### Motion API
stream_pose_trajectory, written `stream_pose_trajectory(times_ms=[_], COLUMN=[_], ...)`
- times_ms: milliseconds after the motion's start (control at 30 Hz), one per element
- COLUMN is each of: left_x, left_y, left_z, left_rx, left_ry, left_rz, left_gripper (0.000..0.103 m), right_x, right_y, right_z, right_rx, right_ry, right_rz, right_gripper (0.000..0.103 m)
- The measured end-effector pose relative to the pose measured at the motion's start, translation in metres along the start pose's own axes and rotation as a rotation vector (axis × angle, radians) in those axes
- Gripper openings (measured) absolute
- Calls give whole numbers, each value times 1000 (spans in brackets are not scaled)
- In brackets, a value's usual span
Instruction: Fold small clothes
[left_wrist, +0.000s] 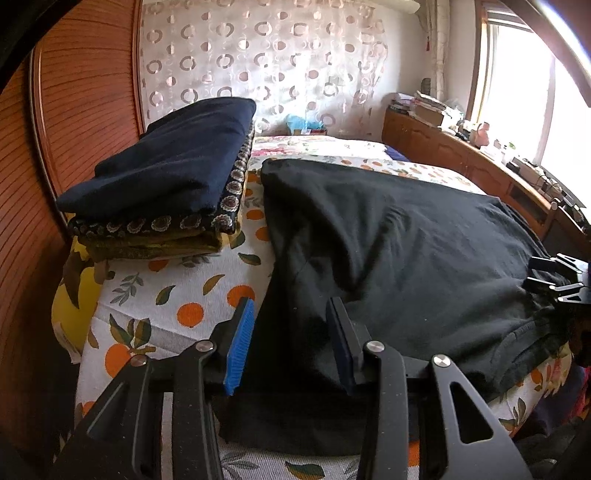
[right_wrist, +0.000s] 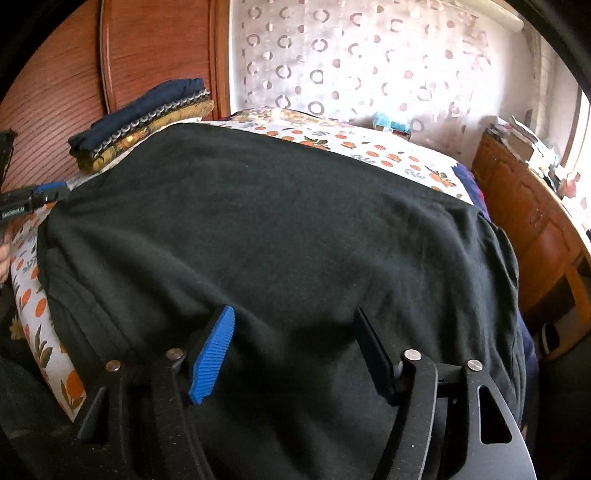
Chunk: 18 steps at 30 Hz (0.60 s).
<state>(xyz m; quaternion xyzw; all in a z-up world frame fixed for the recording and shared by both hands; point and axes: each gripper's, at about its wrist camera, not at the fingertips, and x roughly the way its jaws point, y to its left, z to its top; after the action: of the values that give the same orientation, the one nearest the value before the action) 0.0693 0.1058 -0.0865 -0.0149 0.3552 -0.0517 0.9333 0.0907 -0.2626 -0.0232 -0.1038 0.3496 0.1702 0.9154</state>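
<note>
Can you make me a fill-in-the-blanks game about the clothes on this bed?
1. The big garment spread on the bed is ____.
2. The bedsheet has pictures of ____ on it.
3. The folded pile has a ____ blue piece on top.
4. Both the left gripper and right gripper are ____.

Missing words: black; oranges; dark; open

Black garment (right_wrist: 280, 236) on orange-printed white sheet (left_wrist: 173, 295).

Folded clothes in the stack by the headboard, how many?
3 visible. Navy garment on top; black piece with floral trim under it; mustard-yellow piece at the bottom. More layers may be hidden inside. The black garment lies beside the stack, still spread out.
</note>
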Motion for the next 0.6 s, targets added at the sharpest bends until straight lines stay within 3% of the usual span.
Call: stream_pose_trajectory(times_ms=[100,367,433,500,600], left_x=[3,13,14,15,11], left_y=[2,3,1,-3,-10], left_z=[0,-3,-3,-4,-5], left_rx=[-10,-24,-18,-1,28], left_ry=[10,59,67,80,61], left_rz=[-16,-36,-48,-67,-44], left_gripper=[29,29,23,8,6], right_x=[3,5,2,1,-2], right_y=[-8,-4,1,3,4], right_z=[1,2,1,-1,-4], right_rx=[27,41,45,45,45], right_ry=[10,13,9,5,1], right_rz=[18,-15,-21,-21,-20], right_gripper=[80,88,88,88,88])
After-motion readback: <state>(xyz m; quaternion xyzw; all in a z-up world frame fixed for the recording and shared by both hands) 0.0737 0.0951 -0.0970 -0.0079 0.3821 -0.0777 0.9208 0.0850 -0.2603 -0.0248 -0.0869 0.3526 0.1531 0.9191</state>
